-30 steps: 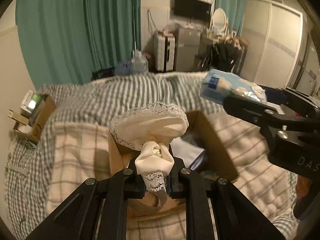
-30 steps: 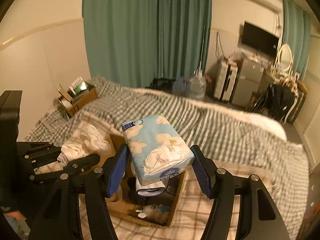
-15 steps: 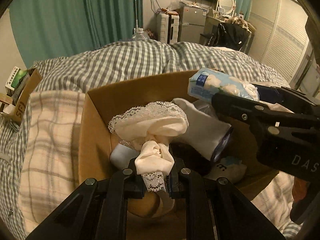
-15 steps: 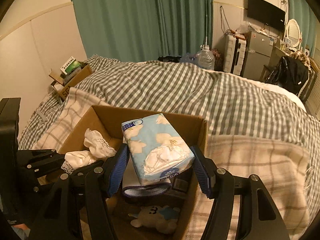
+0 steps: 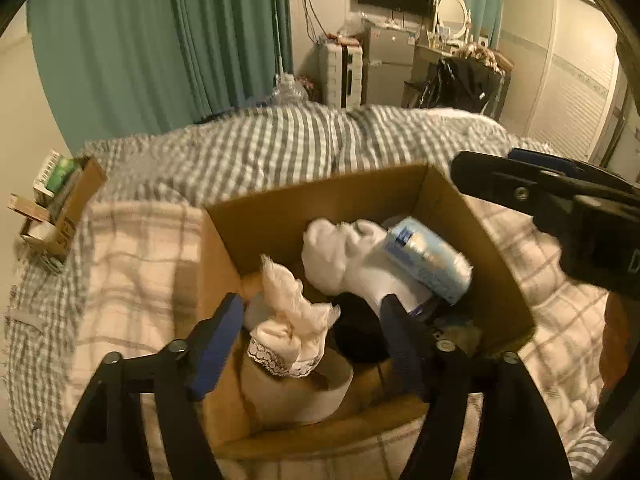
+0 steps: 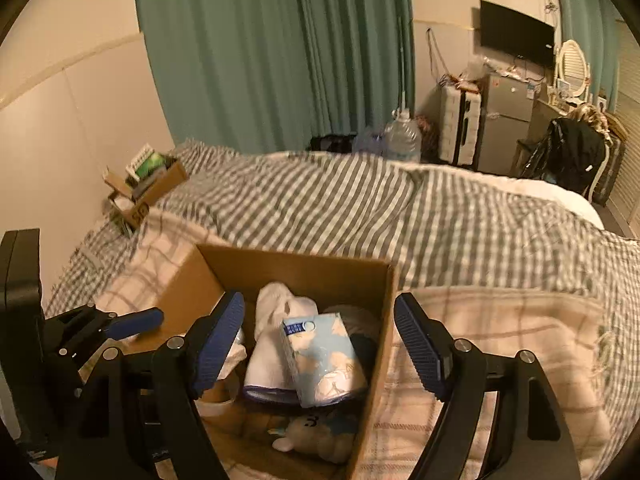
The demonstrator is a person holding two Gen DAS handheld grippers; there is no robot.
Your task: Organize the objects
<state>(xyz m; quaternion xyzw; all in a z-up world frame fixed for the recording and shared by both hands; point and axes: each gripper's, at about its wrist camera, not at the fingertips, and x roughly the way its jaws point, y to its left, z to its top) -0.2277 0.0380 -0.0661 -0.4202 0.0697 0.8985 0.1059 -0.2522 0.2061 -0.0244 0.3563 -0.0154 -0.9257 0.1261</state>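
An open cardboard box (image 5: 320,200) (image 6: 296,268) sits on the bed. A cream lace-trimmed cloth (image 5: 292,328) lies inside it at the near left, on a roll of tape (image 5: 296,392). A blue tissue pack (image 5: 428,260) (image 6: 320,356) lies inside on white cloth (image 5: 344,256) (image 6: 276,320). A small plush toy (image 6: 312,436) lies at the box bottom. My left gripper (image 5: 312,344) is open and empty above the lace cloth. My right gripper (image 6: 320,352) is open and empty above the tissue pack; it also shows at the right of the left wrist view (image 5: 560,208).
The bed has a grey checked duvet (image 6: 360,208) and a pale plaid blanket (image 5: 132,264) under the box. A small cardboard box of items (image 5: 60,200) (image 6: 144,184) stands by the left wall. A water jug (image 6: 400,140), suitcase and fridge stand beyond the bed.
Both grippers have opened. The lace cloth dropped from the left gripper and the tissue pack from the right gripper, both into the box. Both grippers have pulled back a little.
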